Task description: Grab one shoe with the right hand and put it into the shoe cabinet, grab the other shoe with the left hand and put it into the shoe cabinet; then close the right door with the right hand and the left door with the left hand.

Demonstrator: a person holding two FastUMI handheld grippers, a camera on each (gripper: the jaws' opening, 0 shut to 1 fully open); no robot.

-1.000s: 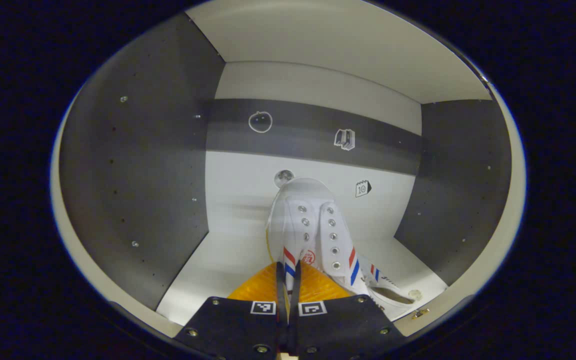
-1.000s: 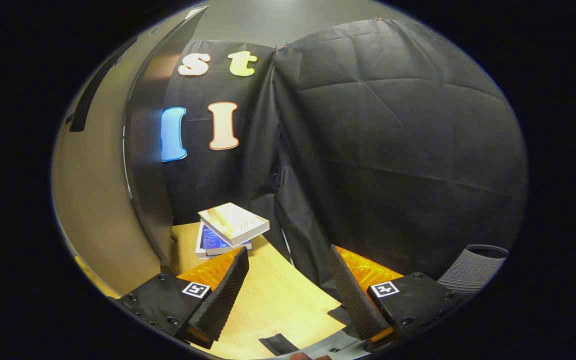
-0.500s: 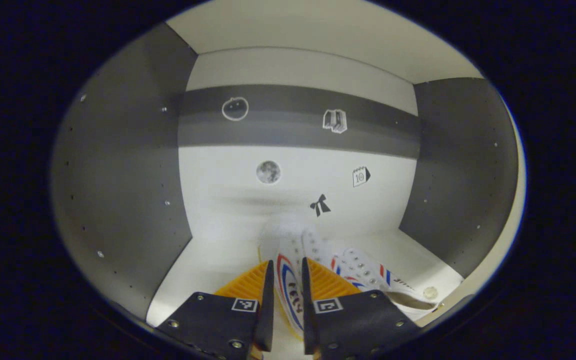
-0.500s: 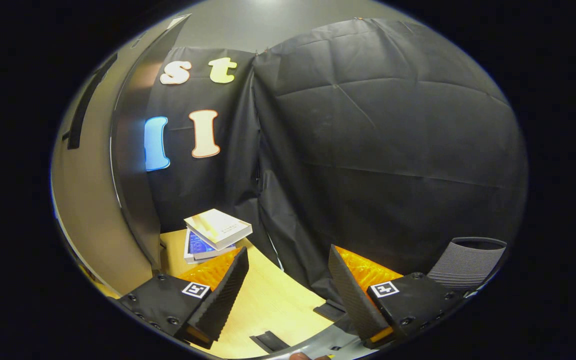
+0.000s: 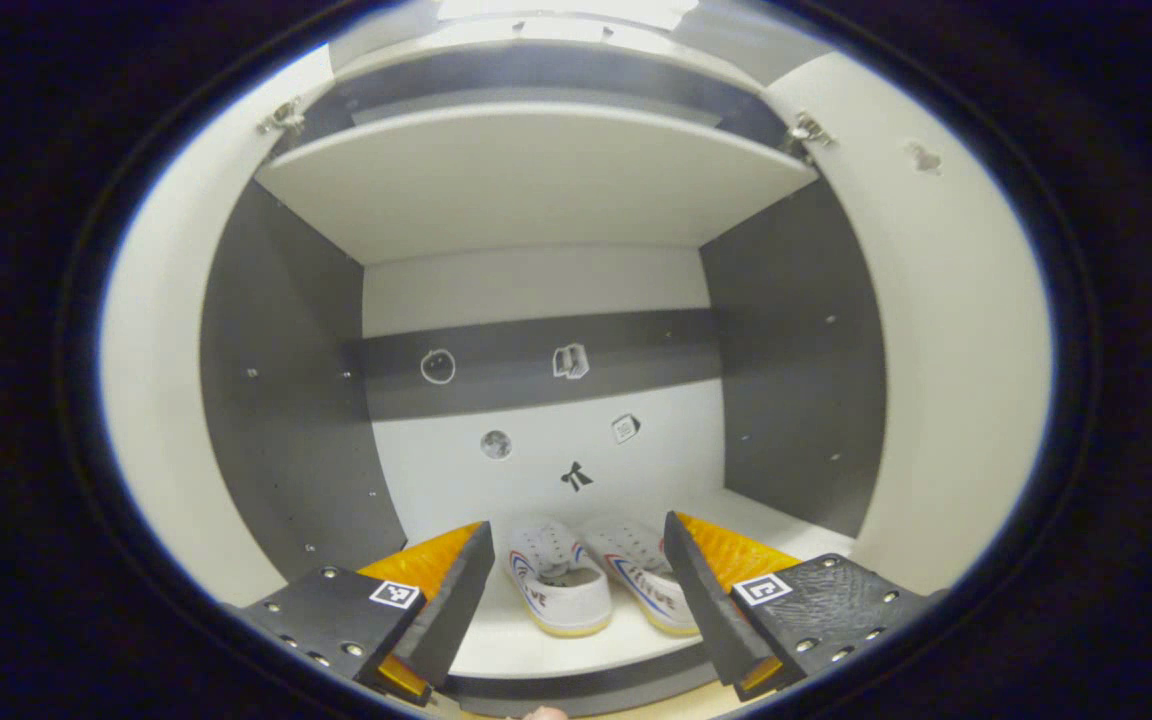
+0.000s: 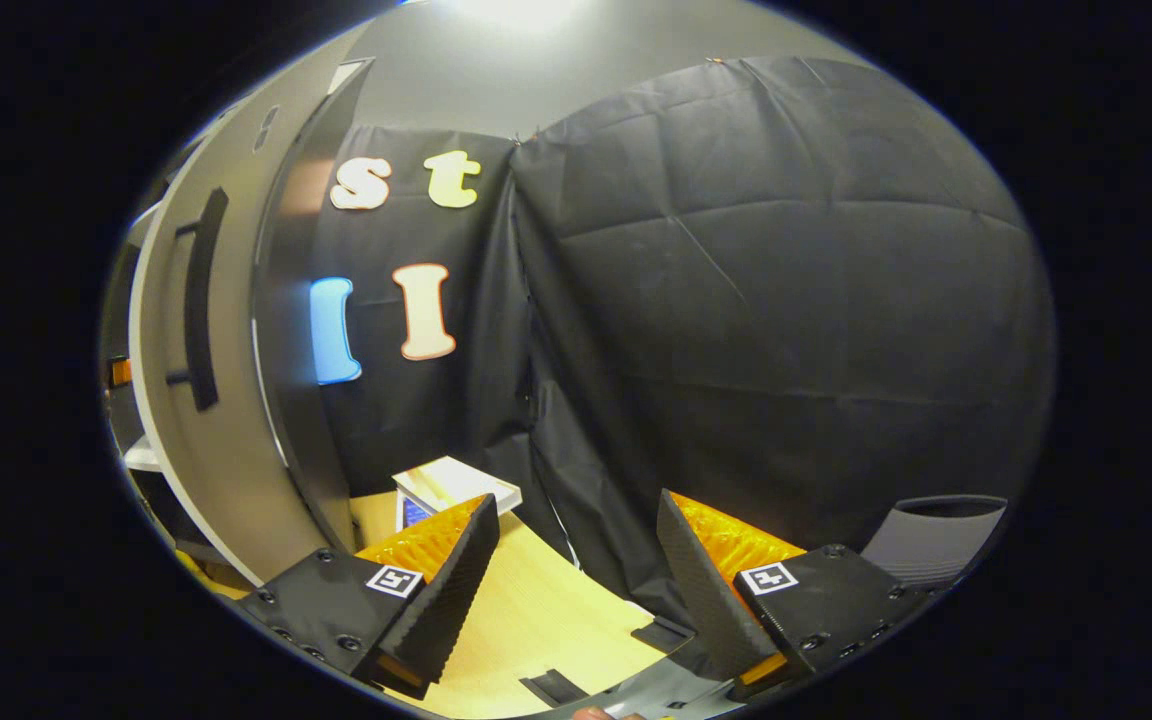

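In the left gripper view, two white shoes with red and blue stripes stand side by side on the floor of the shoe cabinet [image 5: 536, 180], the left shoe [image 5: 554, 580] next to the right shoe [image 5: 642, 578], heels toward me. My left gripper [image 5: 576, 590] is open in front of the cabinet, apart from the shoes, holding nothing. In the right gripper view, my right gripper [image 6: 576, 590] is open and empty over a wooden table [image 6: 546, 620]. The cabinet's open right door [image 6: 226, 400] with its dark bar handle [image 6: 198, 300] stands at the left of that view.
The cabinet's two doors flank the opening; the left door [image 5: 151, 420] and the other door [image 5: 946, 340] are swung open. Books [image 6: 456, 490] lie on the table beyond my right gripper. A ribbed grey bin [image 6: 936, 535] stands at the right.
My left gripper let go of the shoe, opened wide and drew back out of the cabinet; both shoes now rest inside. The right gripper view shifted slightly, bringing the door handle into sight.
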